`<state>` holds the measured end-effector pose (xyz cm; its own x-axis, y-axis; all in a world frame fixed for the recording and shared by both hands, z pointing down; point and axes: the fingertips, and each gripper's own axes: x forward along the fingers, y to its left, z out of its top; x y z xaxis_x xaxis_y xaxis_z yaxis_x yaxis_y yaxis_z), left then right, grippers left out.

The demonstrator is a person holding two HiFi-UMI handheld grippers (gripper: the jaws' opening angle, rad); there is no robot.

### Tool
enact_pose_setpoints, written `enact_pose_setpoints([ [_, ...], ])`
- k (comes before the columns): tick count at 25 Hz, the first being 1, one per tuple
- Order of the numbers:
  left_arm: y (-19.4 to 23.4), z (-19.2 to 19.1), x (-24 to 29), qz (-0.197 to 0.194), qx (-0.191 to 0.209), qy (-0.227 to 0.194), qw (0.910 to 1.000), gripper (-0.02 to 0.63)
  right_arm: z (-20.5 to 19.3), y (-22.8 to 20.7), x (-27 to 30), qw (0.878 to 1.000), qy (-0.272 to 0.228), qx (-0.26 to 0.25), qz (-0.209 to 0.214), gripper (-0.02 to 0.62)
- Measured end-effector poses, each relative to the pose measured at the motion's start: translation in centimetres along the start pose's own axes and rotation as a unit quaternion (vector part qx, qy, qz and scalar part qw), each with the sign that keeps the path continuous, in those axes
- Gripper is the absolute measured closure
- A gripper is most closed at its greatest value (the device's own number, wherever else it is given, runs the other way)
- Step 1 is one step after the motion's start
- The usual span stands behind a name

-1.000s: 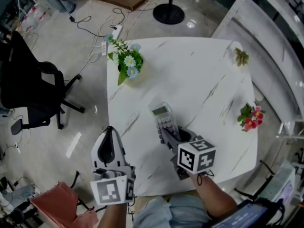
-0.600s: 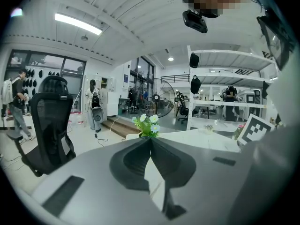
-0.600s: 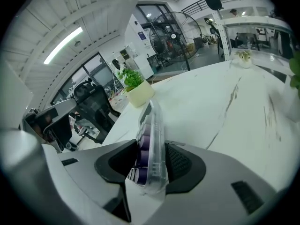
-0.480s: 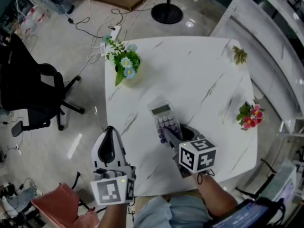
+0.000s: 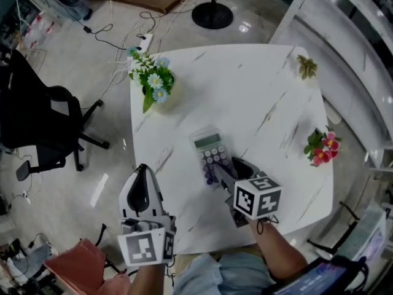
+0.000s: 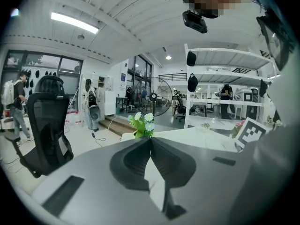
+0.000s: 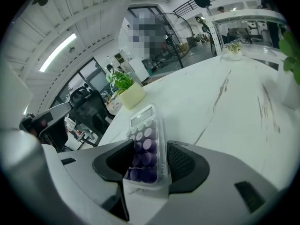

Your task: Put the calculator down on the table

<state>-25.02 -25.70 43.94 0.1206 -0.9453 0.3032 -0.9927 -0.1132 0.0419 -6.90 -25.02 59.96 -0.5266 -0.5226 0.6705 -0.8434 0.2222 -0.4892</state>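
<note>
Right hand-held gripper (image 7: 147,150): jaws just opening, calculator (image 5: 212,153) seemingly loose between; left hand-held gripper (image 6: 150,141): jaws together.

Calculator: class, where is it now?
In the head view the calculator lies on the white table, inside the right gripper, whose jaws have just been opening.

The head view sits high over the white table (image 5: 245,91), staring almost straight down, with the whole tabletop plus the surrounding floor in frame. The left gripper view is low by the table's near left corner, facing roughly level across the room. The right gripper view tilts down, super close to the tabletop, with the calculator (image 7: 146,139) right in front. All three catch the potted flowers (image 5: 153,82); the head and right gripper views share the calculator.
</note>
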Motion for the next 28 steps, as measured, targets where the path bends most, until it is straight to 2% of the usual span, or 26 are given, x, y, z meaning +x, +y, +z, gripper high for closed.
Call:
enact_pose_setpoints([
  [9, -1.5, 0.7, -0.1, -0.003, -0.002, -0.004, 1.0, 0.598, 0.5, -0.5, -0.9, 1.0, -0.01, -0.01, 0.004, 0.364],
  [12, -2.5, 1.8, -0.6, -0.009, -0.018, -0.014, 0.9997, 0.598, 2.3, 0.3, -2.8, 0.999, -0.038, -0.037, 0.006, 0.364],
  [15, -3.7, 3.7, -1.4, -0.01, -0.02, -0.027, 0.9994, 0.597, 5.5, 2.5, -5.7, 0.993, -0.082, -0.084, 0.017, 0.365],
  [18, -4.8, 6.9, -2.6, -0.011, -0.014, -0.054, 0.9984, 0.597, 9.3, 5.8, -9.6, 0.98, -0.138, -0.141, 0.035, 0.396],
  [22, -6.7, 11.7, -4.6, -0.014, -0.005, -0.099, 0.9949, 0.598, 13.5, 9.6, -15.4, 0.952, -0.218, -0.212, 0.048, 0.457],
  [26, -8.6, 16.0, -7.2, -0.017, 0.008, -0.147, 0.989, 0.597, 15.9, 11.7, -20.7, 0.925, -0.286, -0.246, 0.05, 0.551],
  [28, -9.4, 17.8, -8.4, -0.017, 0.015, -0.168, 0.9856, 0.597, 16.5, 12.2, -22.7, 0.915, -0.309, -0.256, 0.051, 0.577],
])
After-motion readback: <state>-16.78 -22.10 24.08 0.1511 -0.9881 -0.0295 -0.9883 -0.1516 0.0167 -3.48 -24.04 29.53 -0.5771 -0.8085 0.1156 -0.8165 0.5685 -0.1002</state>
